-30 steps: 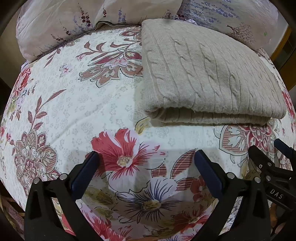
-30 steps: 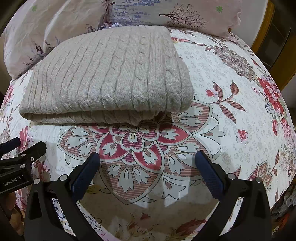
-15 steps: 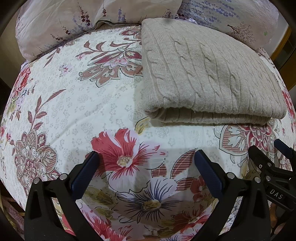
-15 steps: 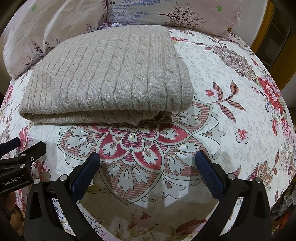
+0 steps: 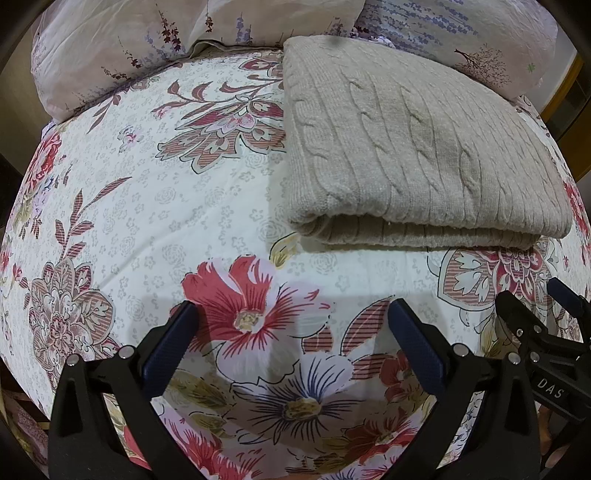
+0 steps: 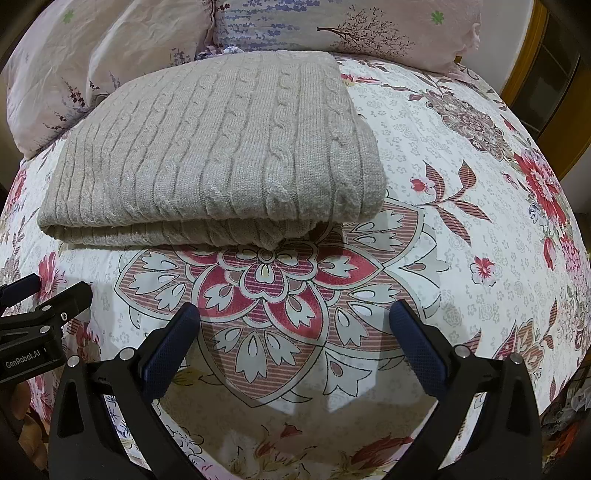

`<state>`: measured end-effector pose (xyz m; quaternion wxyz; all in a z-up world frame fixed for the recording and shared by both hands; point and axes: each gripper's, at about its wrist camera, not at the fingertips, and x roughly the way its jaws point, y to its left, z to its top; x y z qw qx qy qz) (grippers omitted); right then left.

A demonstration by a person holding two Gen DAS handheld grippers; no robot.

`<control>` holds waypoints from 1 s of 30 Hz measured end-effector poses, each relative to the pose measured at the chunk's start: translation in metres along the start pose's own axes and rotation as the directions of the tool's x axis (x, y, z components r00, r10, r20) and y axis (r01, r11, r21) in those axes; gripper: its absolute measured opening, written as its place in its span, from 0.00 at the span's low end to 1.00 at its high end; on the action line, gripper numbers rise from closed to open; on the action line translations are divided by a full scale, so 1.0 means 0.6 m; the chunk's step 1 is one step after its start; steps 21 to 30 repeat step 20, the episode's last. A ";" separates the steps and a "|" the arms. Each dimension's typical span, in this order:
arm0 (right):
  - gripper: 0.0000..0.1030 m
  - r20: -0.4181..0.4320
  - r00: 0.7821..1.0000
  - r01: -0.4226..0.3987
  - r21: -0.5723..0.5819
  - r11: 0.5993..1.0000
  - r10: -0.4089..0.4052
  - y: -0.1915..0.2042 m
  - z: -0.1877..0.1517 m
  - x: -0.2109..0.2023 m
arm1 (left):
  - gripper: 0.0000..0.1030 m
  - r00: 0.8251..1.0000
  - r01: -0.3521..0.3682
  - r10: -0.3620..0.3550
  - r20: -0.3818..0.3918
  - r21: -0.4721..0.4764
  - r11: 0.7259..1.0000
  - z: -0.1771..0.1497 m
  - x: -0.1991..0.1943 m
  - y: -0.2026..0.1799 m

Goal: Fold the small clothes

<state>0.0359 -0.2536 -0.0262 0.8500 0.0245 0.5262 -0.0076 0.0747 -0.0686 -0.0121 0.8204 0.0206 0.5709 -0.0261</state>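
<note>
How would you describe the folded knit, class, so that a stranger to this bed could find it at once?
Start at the bed with its floral sheet, then look toward the pillows at its head. Just in front of them lies the sweater, folded into a thick rectangle. It is plain beige cable knit, the only unprinted fabric there.

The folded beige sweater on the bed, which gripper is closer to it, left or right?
Roughly level; the right looks marginally nearer. The sweater lies ahead and left of the right gripper, ahead and right of the left gripper. Both are open, short of it, over the floral bedspread.
</note>
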 end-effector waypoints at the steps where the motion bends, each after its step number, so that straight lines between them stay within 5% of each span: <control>1: 0.99 0.000 1.000 0.000 0.000 1.000 0.000 0.000 0.000 0.000 | 0.98 1.000 0.000 0.000 0.000 0.000 1.000 0.000 0.000 0.000; 30: 0.99 0.000 1.000 0.000 0.000 1.000 0.000 0.000 0.000 0.000 | 0.98 1.000 0.001 -0.001 0.002 0.004 1.000 -0.002 0.000 0.000</control>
